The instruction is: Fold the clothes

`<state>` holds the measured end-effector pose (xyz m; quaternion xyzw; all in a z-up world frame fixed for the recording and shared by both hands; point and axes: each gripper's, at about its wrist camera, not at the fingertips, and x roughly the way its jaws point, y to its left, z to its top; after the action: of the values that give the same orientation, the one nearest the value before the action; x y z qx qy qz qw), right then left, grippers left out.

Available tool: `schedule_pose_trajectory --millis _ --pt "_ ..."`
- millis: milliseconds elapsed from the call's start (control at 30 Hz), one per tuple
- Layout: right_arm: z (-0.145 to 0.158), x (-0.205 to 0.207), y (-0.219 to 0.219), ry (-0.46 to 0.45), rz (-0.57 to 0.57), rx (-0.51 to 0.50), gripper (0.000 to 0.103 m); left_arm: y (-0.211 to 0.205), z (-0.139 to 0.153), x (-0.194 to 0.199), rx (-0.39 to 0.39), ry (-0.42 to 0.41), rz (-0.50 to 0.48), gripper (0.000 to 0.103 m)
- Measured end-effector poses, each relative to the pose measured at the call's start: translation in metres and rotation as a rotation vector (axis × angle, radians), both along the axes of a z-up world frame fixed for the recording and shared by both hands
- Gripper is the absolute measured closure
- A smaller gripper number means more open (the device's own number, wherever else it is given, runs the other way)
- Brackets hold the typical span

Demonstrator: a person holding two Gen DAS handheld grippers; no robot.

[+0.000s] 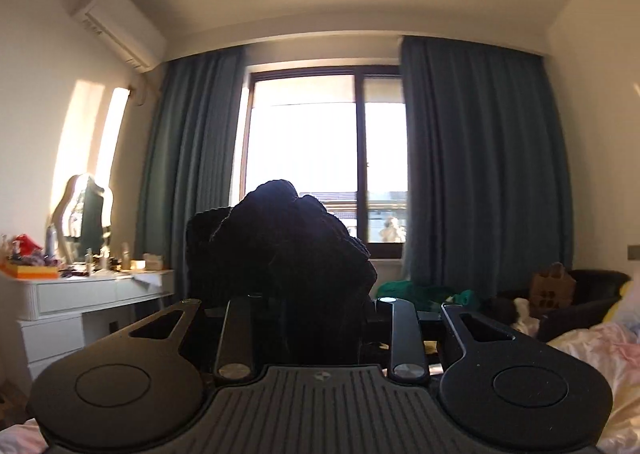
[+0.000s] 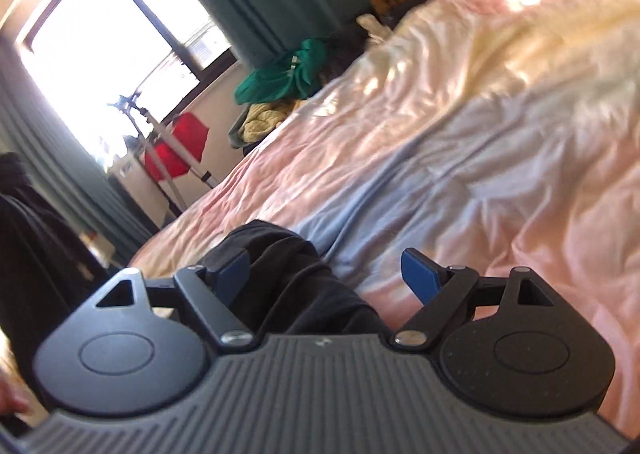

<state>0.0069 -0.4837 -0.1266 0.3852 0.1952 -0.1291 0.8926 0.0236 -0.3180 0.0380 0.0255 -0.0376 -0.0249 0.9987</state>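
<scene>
Above the pastel bed, left gripper clamped on bunched dark garment, right gripper spread apart over its trailing end.

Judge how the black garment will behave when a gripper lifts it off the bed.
The black garment lies in soft rolls between the right gripper, so probably floppy. In the left gripper it bunches in a heap, so likely to sag. The knit looks thick, perhaps fairly heavy.

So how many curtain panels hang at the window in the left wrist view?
2: one dark teal curtain panel left of the window, the other right of it. None appears hidden.
</scene>
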Motion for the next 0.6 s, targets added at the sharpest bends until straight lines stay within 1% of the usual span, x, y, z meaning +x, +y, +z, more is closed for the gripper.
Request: schedule_pose_trajectory --millis 33,100,167,233,300,367,433,467,500,533,600 --pt "-0.003 -0.003 -0.007 -0.003 -0.027 0.025 0.019 -0.014 -0.012 0.007 0.018 0.019 -0.029 0.073" --pt "-0.008 -0.009 -0.019 0.000 -0.096 0.039 0.018 -0.038 -0.040 0.021 0.062 0.067 -0.085 0.072" --pt "-0.015 -0.013 -0.033 -0.002 -0.159 0.070 0.018 -0.054 -0.075 0.032 0.118 0.133 -0.136 0.072" --pt "-0.022 -0.015 -0.043 -0.002 -0.197 0.107 0.018 -0.060 -0.093 0.036 0.173 0.165 -0.173 0.070" --pt "-0.028 -0.016 -0.050 -0.008 -0.218 0.139 0.017 -0.063 -0.108 0.037 0.227 0.192 -0.207 0.067" --pt "-0.024 -0.014 -0.049 -0.039 -0.183 0.132 0.017 -0.067 -0.123 0.039 0.282 0.218 -0.241 0.062" --pt "-0.017 -0.011 -0.044 -0.088 -0.125 0.110 0.018 -0.071 -0.138 0.041 0.337 0.244 -0.274 0.050" --pt "-0.014 -0.011 -0.042 -0.112 -0.106 0.108 0.018 -0.073 -0.146 0.042 0.364 0.257 -0.291 0.048" --pt "-0.011 -0.011 -0.040 -0.135 -0.086 0.109 0.017 -0.074 -0.153 0.043 0.392 0.270 -0.308 0.038" --pt "-0.010 -0.010 -0.041 -0.152 -0.066 0.125 0.017 -0.069 -0.154 0.043 0.407 0.274 -0.322 0.025" --pt "-0.013 -0.006 -0.042 -0.169 -0.023 0.184 0.017 -0.050 -0.152 0.040 0.433 0.278 -0.352 0.015"
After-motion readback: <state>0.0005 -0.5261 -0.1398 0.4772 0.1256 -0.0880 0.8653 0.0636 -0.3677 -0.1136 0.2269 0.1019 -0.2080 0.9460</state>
